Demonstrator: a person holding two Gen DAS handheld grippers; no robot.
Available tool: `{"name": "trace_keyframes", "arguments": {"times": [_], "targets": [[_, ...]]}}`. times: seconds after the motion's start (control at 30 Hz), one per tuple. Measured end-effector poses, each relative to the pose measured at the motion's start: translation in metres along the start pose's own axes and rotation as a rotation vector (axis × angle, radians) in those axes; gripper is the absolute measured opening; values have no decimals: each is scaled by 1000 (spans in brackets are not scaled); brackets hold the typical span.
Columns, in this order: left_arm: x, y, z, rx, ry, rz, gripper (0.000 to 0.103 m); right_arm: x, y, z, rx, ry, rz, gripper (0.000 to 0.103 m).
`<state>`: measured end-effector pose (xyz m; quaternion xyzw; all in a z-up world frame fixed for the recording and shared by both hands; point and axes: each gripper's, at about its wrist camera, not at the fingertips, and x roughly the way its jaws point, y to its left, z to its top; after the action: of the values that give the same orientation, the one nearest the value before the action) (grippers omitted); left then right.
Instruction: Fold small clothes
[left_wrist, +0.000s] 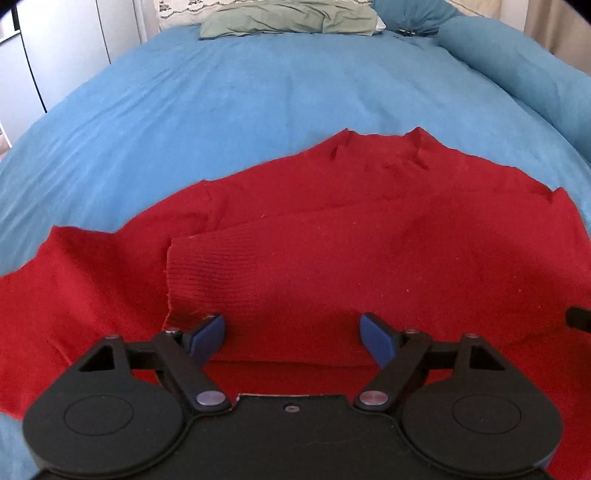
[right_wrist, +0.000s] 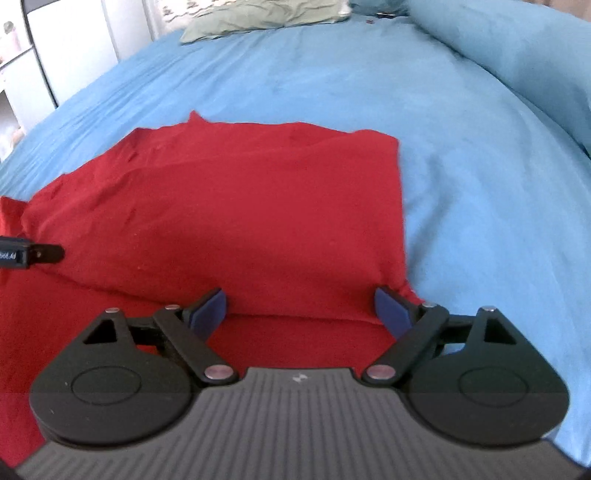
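A red knitted sweater (left_wrist: 332, 229) lies spread on the blue bed cover (left_wrist: 221, 96), with one ribbed sleeve folded across its body. My left gripper (left_wrist: 293, 334) is open, its blue pads either side of a raised fold at the sweater's near edge. The same sweater shows in the right wrist view (right_wrist: 240, 206), its right edge folded straight. My right gripper (right_wrist: 301, 306) is open over the near right corner of the sweater, a fold between its pads. The right gripper's tip shows at the left wrist view's right edge (left_wrist: 578, 317); the left gripper's side shows in the right wrist view (right_wrist: 33, 254).
A green pillow (left_wrist: 288, 18) lies at the head of the bed. A rolled blue duvet (left_wrist: 524, 70) runs along the right side. White cupboards (left_wrist: 55, 55) stand to the left of the bed.
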<state>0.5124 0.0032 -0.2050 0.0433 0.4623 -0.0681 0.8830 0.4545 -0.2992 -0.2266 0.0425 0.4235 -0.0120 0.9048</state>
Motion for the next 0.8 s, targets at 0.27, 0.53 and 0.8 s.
{"name": "trace_keyframes", "arguments": {"times": [0.27, 0.53, 0.8], "targets": [[-58, 19, -5, -69, -77, -11, 84, -38, 20, 11, -50, -60, -29, 103], [-164, 97, -34, -223, -165, 47, 103, -109, 68, 29, -33, -139, 36, 103], [-185, 244, -84, -572, -159, 147, 103, -101, 128, 17, 61, -59, 58, 103]]}}
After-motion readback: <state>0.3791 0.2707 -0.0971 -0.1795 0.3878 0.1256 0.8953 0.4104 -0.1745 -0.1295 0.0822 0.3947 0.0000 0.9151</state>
